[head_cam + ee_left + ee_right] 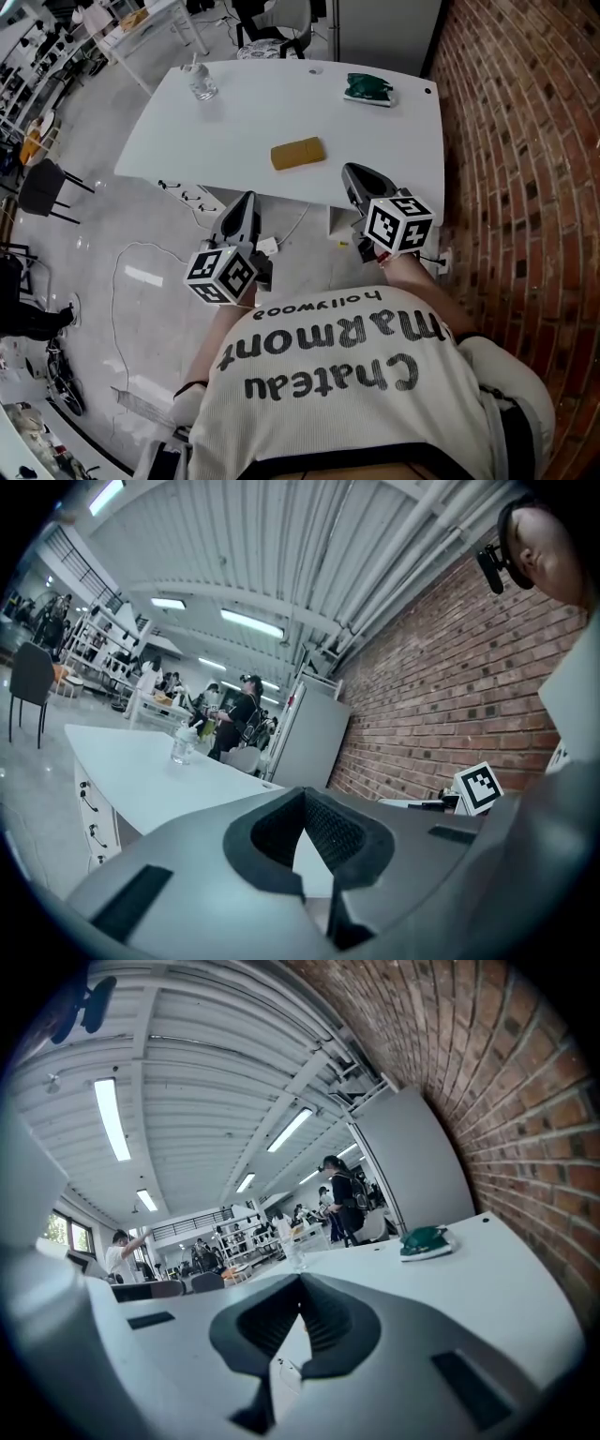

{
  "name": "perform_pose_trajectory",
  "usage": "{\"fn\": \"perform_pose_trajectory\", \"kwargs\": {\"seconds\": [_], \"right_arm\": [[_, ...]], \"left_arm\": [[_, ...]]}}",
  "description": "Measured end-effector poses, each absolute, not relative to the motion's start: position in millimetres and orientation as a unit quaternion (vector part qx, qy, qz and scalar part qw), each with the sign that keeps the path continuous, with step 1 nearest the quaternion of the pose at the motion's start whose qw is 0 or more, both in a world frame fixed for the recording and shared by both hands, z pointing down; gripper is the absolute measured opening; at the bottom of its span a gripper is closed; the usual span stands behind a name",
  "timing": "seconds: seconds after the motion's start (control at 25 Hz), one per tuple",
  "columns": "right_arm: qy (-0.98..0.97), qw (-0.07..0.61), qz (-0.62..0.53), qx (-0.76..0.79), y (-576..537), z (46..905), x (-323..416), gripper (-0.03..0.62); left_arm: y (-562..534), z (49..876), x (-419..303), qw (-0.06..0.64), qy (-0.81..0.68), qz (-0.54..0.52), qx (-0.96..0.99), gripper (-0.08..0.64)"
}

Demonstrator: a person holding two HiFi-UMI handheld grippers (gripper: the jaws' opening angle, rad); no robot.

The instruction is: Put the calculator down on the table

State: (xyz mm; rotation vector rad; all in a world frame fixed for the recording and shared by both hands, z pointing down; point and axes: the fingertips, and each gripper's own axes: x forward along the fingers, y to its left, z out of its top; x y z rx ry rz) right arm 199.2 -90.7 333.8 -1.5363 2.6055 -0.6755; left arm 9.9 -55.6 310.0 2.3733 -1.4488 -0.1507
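A rough red brick wall (525,141) runs beside the smooth white table (253,112) with rounded corners. Short of its near edge, the grey left gripper (244,202) and right gripper (354,171) are level, each with its ribbed dark jaws pressed together on nothing. A crumpled-looking green object (368,90) lies far right. The calculator (298,153), a flat tan rounded rectangle, lies near the front edge. The clear plastic bottle (201,82) stands far left; I can't tell its fill.
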Motion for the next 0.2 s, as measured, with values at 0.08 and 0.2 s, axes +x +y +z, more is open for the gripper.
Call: {"fn": "perform_pose_trajectory", "kwargs": {"seconds": [0.08,0.2], "right_arm": [[0.84,0.024,-0.219,-0.496,-89.6,333.7,202.4,0.003],[0.839,0.025,-0.222,-0.497,-86.2,335.7,206.1,0.003]], "left_arm": [[-53.3,309.6,11.9,0.174,-0.513,-0.049,0.839,0.0],[-48.2,311.5,14.2,0.176,-0.514,-0.047,0.838,0.0]]}}
